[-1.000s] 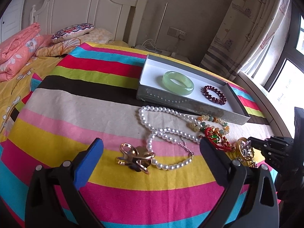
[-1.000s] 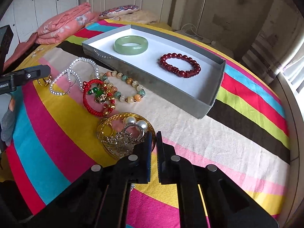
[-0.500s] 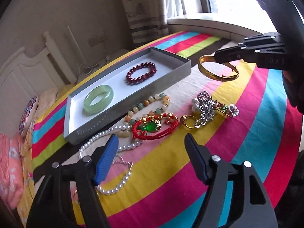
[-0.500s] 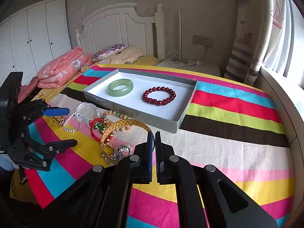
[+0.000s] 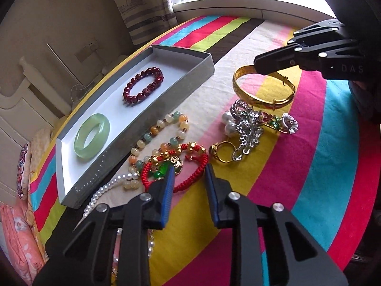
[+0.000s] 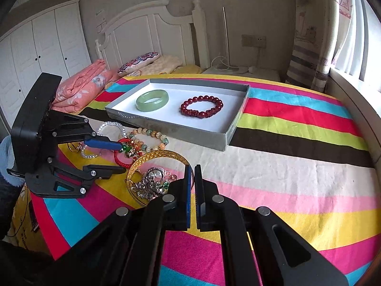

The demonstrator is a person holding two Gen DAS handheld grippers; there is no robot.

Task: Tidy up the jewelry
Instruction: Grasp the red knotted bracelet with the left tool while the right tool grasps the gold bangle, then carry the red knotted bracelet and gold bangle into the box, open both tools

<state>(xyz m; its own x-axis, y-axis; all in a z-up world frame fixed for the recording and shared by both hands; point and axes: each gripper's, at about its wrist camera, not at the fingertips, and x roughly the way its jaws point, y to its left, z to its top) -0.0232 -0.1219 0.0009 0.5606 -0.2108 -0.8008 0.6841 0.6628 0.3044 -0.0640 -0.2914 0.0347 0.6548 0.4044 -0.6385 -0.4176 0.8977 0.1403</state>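
left gripper (image 5: 188, 176) jaws have just been closing, now narrow astride the red cord bracelet (image 5: 175, 169) at their tips; beaded strands just beside could snag. right gripper (image 6: 192, 175) holds the gold bangle (image 5: 263, 89) by its rim; it could slip

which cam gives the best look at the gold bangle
The left wrist view: the shiny gold metal bangle shows almost whole, lifted off the striped cloth, one edge pinched in the right tongs. In the right wrist view the bangle sits partly behind those shut tongs, with silver jewelry showing through its loop.
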